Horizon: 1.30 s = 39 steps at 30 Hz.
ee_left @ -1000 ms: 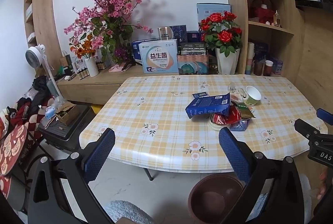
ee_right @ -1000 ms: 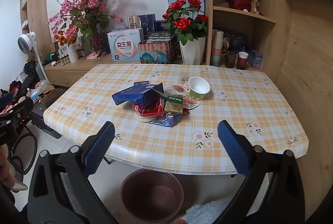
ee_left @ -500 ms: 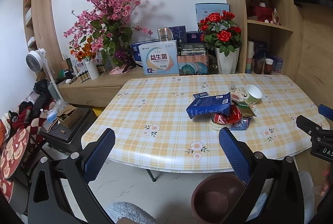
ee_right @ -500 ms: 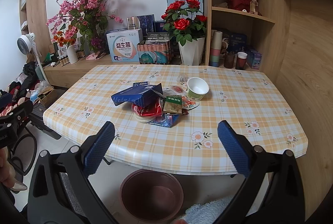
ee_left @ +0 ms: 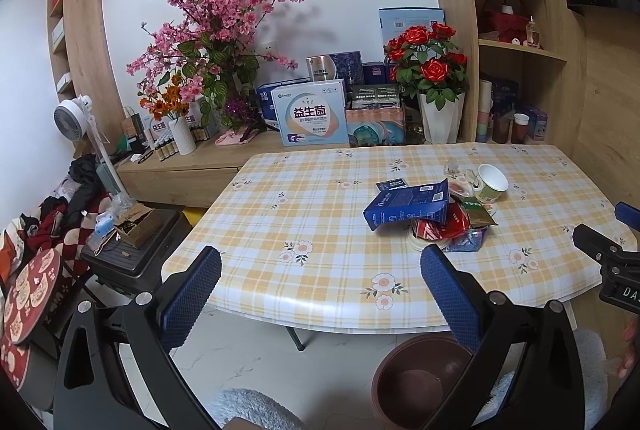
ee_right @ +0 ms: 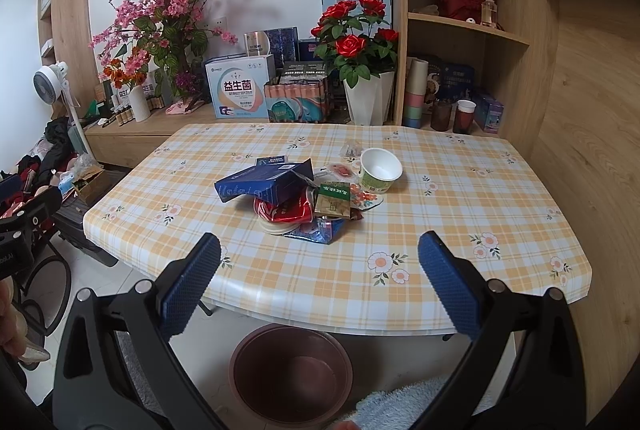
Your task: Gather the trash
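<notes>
Trash pile (ee_right: pixel 304 198) sits mid-frame on the checked counter (ee_right: pixel 440 230): a crumpled blue box (ee_right: pixel 264 184) on top at left, over red foil wrappers (ee_right: pixel 286 210), an olive-green sachet (ee_right: pixel 332 200) and a blue wrapper (ee_right: pixel 320 230). White paper cup (ee_right: pixel 380 170) tilted, mouth toward camera, just right of the pile. Brown bin (ee_right: pixel 292 370) on the floor, bottom centre, below the counter edge.
</notes>
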Each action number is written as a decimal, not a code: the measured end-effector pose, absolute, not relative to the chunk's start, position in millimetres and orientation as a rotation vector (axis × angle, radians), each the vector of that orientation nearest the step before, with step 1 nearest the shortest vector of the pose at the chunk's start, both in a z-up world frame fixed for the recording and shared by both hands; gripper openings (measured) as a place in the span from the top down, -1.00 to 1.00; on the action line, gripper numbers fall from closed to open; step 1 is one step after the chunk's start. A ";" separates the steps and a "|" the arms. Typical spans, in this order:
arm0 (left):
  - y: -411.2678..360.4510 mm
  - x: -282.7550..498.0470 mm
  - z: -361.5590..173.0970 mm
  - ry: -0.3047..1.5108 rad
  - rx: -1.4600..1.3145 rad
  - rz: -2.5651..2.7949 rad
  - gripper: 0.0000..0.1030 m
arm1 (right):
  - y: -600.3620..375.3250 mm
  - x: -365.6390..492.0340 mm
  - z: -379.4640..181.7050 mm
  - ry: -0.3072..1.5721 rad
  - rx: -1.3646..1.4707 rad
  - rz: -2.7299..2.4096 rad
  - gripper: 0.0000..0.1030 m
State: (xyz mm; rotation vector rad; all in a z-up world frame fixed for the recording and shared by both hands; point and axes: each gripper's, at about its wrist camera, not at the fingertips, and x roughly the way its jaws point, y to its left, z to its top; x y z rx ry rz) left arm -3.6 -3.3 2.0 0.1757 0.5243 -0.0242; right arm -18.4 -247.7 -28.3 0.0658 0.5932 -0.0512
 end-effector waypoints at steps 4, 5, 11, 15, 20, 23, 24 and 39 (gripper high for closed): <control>-2.8 -3.5 2.7 0.525 0.176 -0.023 -0.91 | -247.7 -18.7 -27.2 0.592 0.067 -0.052 -0.89; -2.8 -3.5 2.8 0.525 0.176 -0.025 -0.91 | -247.7 -18.9 -26.7 0.592 0.068 -0.051 -0.89; -2.1 -3.8 5.2 0.520 0.181 -0.022 -0.91 | -247.6 -19.7 -23.5 0.593 0.065 -0.053 -0.89; -1.0 -4.3 6.5 0.518 0.181 -0.020 -0.91 | -249.5 -21.5 -25.9 0.592 0.064 -0.055 -0.89; -0.5 -4.8 6.8 0.517 0.181 -0.015 -0.91 | -249.2 -21.4 -25.2 0.592 0.063 -0.055 -0.89; -0.2 -4.7 7.8 0.516 0.181 -0.014 -0.91 | -249.4 -21.4 -25.3 0.591 0.063 -0.054 -0.89; 0.1 -4.8 8.5 0.515 0.181 -0.015 -0.91 | -249.5 -21.3 -25.3 0.592 0.063 -0.054 -0.89; -4.3 -5.6 13.9 0.499 0.184 -0.021 -0.91 | -250.1 -22.1 -26.5 0.587 0.060 -0.054 -0.89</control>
